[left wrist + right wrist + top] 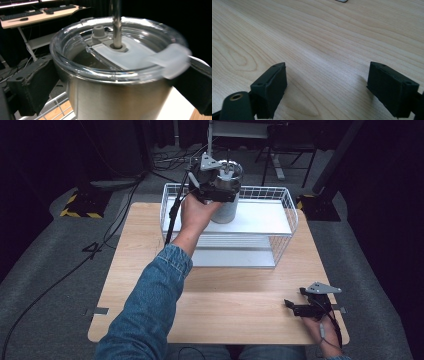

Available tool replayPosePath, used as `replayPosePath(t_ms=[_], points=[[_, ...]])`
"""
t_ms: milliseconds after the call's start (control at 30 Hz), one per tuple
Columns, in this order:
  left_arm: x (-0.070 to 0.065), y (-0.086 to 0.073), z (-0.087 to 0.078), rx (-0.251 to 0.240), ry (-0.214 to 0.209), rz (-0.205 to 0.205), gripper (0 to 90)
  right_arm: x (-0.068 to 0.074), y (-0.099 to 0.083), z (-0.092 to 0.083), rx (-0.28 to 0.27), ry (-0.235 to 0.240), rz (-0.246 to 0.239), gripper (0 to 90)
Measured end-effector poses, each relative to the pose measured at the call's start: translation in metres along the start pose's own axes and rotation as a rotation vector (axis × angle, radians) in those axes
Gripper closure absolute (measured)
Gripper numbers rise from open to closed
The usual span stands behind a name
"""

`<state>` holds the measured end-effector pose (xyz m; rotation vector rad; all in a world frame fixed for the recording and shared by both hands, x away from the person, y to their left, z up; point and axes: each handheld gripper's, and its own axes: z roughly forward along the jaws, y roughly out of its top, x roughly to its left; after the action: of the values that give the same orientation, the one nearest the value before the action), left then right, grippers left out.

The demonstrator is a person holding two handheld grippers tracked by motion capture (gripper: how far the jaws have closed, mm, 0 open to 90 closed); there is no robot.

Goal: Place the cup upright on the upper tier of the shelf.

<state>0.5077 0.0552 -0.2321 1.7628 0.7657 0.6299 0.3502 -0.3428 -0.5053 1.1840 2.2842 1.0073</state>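
Note:
A stainless steel tumbler [226, 209] with a clear lid [130, 55] and a metal straw [116, 22] is over the white top shelf of a wire rack [280, 227]. My left gripper [218, 191] is shut on the tumbler [112, 97] just below its rim, one black jaw on each side. I cannot tell whether the tumbler's base touches the shelf. My right gripper [294, 307] rests low over the wooden table [225, 305] at the near right. It is open, and between its jaws [327, 85] there is only bare wood.
The white wire rack stands at the back of the table, with a lower shelf [235, 257] under the top one. Cables [75, 265] run over the grey floor at the left. A desk with keyboards [30, 15] stands behind the table.

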Motion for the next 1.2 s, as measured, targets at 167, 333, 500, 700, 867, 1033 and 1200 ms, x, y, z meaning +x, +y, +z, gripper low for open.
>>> replayPosePath(t_ms=[167, 333, 500, 700, 867, 1033, 1200], points=[[-0.003, 0.001, -0.013, -0.011, 0.010, 0.033, 0.0, 0.000, 0.000, 0.000, 0.000, 0.000, 0.000, 16.3], [-0.004, -0.002, -0.029, -0.027, 0.011, 0.037, 0.0, 0.000, 0.000, 0.000, 0.000, 0.001, 0.000, 16.2], [-0.006, -0.006, -0.048, -0.053, 0.000, 0.027, 0.0, 0.000, 0.000, 0.000, 0.001, 0.000, 0.000, 16.3], [-0.011, -0.011, -0.072, -0.068, -0.014, 0.040, 0.0, 0.000, 0.000, 0.000, 0.000, 0.000, 0.001, 16.2], [-0.014, -0.016, -0.094, -0.080, -0.030, 0.026, 0.0, 0.000, 0.000, 0.000, 0.000, 0.000, 0.001, 16.2], [-0.015, -0.023, -0.115, -0.092, -0.044, 0.009, 0.0, 0.000, 0.000, 0.000, 0.001, 0.000, 0.001, 16.2], [-0.018, -0.032, -0.135, -0.089, -0.050, 0.011, 0.0, 0.000, 0.000, 0.000, 0.001, 0.000, 0.001, 16.2]])
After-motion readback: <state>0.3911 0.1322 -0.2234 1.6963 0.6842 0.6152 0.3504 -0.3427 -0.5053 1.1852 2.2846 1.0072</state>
